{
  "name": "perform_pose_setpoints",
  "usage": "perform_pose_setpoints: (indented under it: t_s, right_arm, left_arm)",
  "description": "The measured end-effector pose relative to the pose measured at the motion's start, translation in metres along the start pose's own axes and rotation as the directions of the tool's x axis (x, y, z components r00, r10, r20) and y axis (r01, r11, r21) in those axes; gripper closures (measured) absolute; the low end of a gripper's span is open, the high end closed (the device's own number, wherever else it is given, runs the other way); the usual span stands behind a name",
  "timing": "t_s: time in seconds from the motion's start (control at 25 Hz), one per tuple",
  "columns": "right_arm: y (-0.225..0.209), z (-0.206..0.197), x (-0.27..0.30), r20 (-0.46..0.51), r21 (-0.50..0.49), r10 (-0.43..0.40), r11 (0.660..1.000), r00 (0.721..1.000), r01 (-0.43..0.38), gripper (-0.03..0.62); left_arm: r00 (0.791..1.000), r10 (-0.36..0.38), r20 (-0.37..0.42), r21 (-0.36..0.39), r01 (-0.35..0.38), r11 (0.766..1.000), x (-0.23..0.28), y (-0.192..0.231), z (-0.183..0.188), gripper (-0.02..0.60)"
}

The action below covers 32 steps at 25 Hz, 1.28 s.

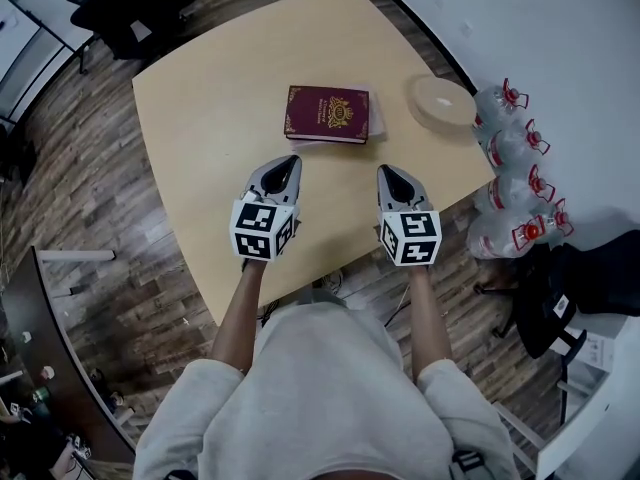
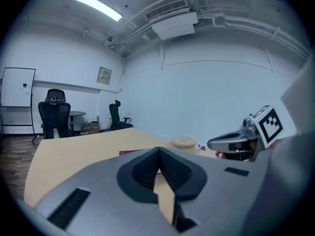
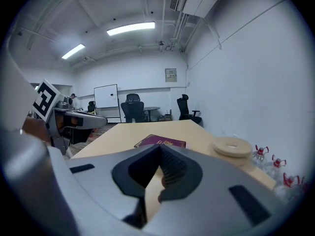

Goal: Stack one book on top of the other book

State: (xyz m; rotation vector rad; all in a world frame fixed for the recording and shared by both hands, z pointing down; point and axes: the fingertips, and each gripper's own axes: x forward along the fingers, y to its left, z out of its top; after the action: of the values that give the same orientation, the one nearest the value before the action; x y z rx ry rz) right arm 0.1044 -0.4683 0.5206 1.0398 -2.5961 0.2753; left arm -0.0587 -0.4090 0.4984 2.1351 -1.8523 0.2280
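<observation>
- The left hand-held gripper (image 1: 288,161) and the right hand-held gripper (image 1: 388,170) are both clenched, with nothing between the jaws;
- the red book (image 1: 327,114) lies ahead of both, apart from them, on the tabletop (image 1: 220,98);
- the pale edge under it looks like the second book (image 1: 378,123); I judge the stacking done, with nothing left.

The table (image 1: 200,98) was smooth, matt pale wood, the book (image 1: 327,114) smooth-covered, the floor (image 1: 90,218) grainy plank, the jugs (image 1: 505,158) clear plastic.
</observation>
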Motion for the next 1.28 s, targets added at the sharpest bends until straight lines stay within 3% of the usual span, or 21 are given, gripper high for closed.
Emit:
perform_pose_setpoints:
  t_s: [0.68, 1.28]
  right_arm:
    - [0.015, -0.006, -0.061, 0.065, -0.069, 0.010, 0.998, 0.998, -0.005, 0.591]
    - [0.004, -0.005, -0.097, 0.104, -0.070, -0.033, 0.997, 0.994, 0.040, 0.591]
  left_arm:
    - [0.999, 0.042, 0.022, 0.002, -0.042, 0.999, -0.052, -0.018, -0.018, 0.572]
    - [0.999, 0.043, 0.031, 0.014, -0.043, 0.999, -0.074, -0.030, -0.022, 0.572]
